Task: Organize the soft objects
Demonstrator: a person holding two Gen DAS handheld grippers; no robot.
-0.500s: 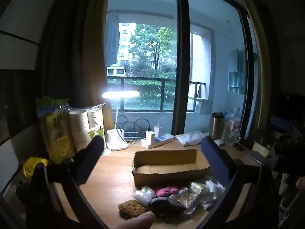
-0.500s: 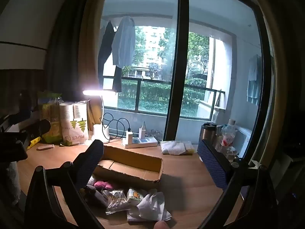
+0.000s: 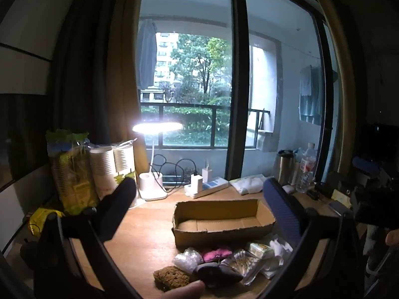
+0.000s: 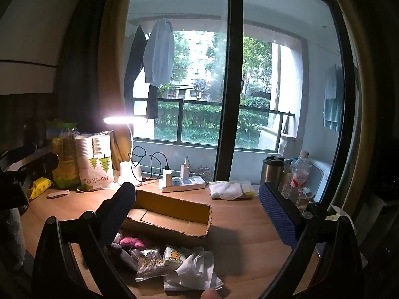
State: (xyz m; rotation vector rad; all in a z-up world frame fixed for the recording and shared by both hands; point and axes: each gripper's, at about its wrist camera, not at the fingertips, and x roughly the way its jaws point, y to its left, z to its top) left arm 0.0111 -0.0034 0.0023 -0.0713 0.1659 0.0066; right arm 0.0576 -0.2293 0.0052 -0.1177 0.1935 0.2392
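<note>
Both grippers [image 3: 197, 214] [image 4: 199, 214] gape empty; soft, light sponge [image 3: 172, 277] before box [image 3: 222, 226] squashes easily, so pinch its middle.

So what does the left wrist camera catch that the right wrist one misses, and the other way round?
Only the left wrist view shows the brown sponge at the near end of the pile. Only the right wrist view shows the shirt hanging outside and the small white thing by the paper cups. Both show the empty cardboard box, the lit desk lamp and the power strip.

both wrist cams face window, share box [image 3: 219, 220]
</note>
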